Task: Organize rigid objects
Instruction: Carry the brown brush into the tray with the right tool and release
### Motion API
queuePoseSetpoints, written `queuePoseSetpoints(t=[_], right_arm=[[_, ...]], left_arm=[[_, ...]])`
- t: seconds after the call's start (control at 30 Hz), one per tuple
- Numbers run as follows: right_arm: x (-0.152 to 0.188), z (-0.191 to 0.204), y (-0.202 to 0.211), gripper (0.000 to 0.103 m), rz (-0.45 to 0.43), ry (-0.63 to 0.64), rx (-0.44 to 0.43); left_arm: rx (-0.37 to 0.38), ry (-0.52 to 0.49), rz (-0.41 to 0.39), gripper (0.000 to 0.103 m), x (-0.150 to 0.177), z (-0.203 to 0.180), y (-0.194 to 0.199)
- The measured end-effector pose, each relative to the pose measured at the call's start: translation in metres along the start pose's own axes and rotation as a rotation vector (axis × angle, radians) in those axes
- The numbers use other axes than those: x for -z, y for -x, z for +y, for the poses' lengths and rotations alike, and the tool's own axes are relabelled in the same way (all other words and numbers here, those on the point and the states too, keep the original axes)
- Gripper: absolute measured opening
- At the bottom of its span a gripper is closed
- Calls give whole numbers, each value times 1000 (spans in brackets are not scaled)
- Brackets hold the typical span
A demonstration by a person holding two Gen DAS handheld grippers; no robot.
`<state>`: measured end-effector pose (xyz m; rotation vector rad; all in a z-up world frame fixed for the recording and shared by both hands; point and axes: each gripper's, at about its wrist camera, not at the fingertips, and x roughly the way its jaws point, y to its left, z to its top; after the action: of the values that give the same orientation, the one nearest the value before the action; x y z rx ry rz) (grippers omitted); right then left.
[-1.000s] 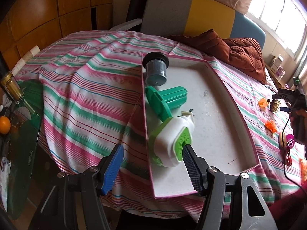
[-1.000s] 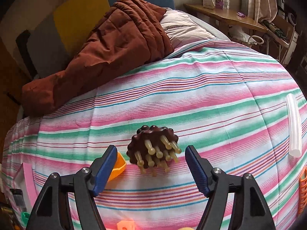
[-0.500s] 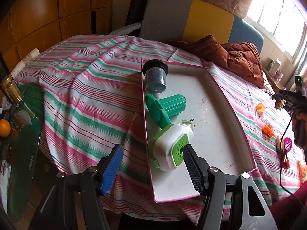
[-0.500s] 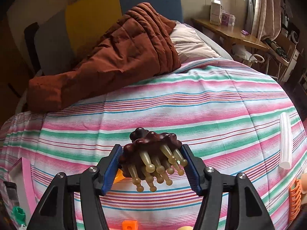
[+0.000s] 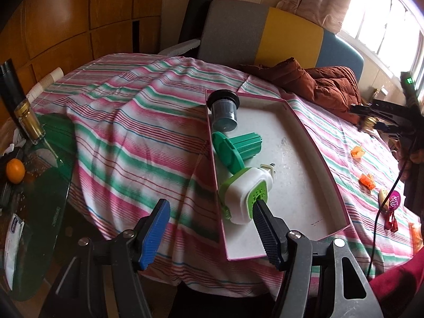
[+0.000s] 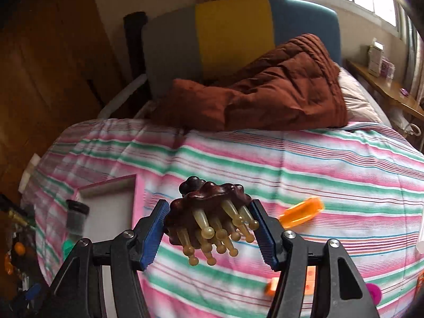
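The brown scalp massager (image 6: 209,212) hangs above the striped cloth (image 6: 318,175), pinched between the right claw's (image 6: 212,232) blue pads. The left claw (image 5: 212,232) stands spread over the near end of the pink-rimmed tray (image 5: 312,137), where a white-and-green plug-in device (image 5: 245,193), a green holder (image 5: 235,148) and a dark cup (image 5: 224,111) lie.

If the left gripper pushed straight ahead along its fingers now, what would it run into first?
Probably the striped cloth beside the tray's near-left edge. The left gripper is open with nothing between its pads; the white-and-green plug-in device sits just by its right finger, though depth is unclear.
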<state>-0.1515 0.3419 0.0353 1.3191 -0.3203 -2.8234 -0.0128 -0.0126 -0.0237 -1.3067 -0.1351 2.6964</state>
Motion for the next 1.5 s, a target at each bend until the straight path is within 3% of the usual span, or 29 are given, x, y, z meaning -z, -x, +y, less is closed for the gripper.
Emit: queuePoseSetpoints(t=[0.3,0.67,0.83,1.0,1.1,1.5], right_arm=[[23,103,-42,62,122,97,-182],[39,167,-100,63,200,65,-198],[43,173,-120,63,234,77,-143],[43,171,-118,65,243,75,-190],[41,170,-107,72,218,90,-203],[48,157,-48,73,109,215,-176]], left_arm=[[-4,20,1,66,4,12,2],[-13,65,20,66,9,31,-3],[-11,66,27,66,12,32,-5],[-11,70,30,66,11,32,-7],[-15,64,29,66,11,30,-6],[-19,35,0,66,8,20,6]])
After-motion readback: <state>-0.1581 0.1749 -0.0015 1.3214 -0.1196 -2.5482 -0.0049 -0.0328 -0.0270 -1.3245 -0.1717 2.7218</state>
